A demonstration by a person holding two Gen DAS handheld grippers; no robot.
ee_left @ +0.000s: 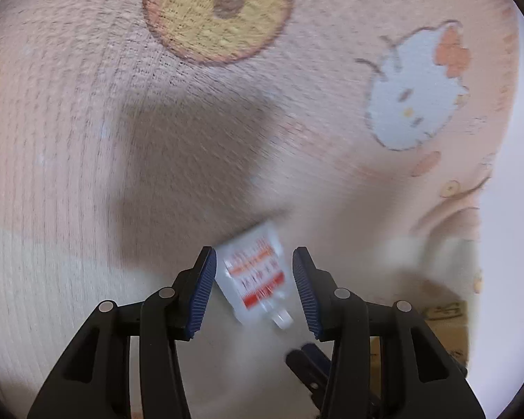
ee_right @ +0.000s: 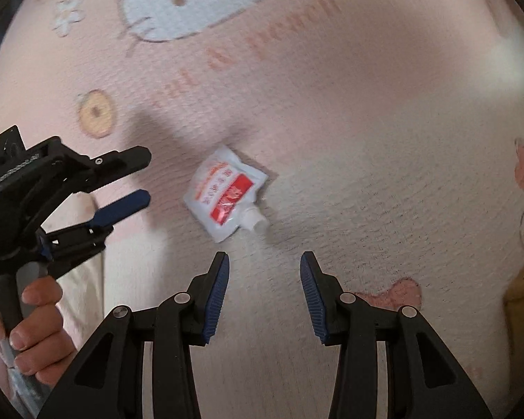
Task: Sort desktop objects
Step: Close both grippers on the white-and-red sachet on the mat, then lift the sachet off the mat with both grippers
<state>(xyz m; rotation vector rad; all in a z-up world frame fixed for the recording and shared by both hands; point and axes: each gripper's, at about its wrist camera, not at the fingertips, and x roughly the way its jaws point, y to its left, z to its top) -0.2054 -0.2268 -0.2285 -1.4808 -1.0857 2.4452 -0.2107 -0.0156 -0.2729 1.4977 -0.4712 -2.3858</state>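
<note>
Pouch (ee_right: 227, 193) flat on cloth (ee_right: 366, 174) — left gripper (ee_right: 145, 178) beside it, right gripper (ee_right: 264, 293) near.

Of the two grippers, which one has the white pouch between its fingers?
The left gripper: the white pouch lies on the mat between its open blue pads. The right gripper is open on nothing, short of the pouch.

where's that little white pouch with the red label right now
The pouch lies flat on the pink cartoon-print mat, spout toward the right gripper, which is open just short of it. In the left wrist view it sits between the open left gripper's pads.
</note>
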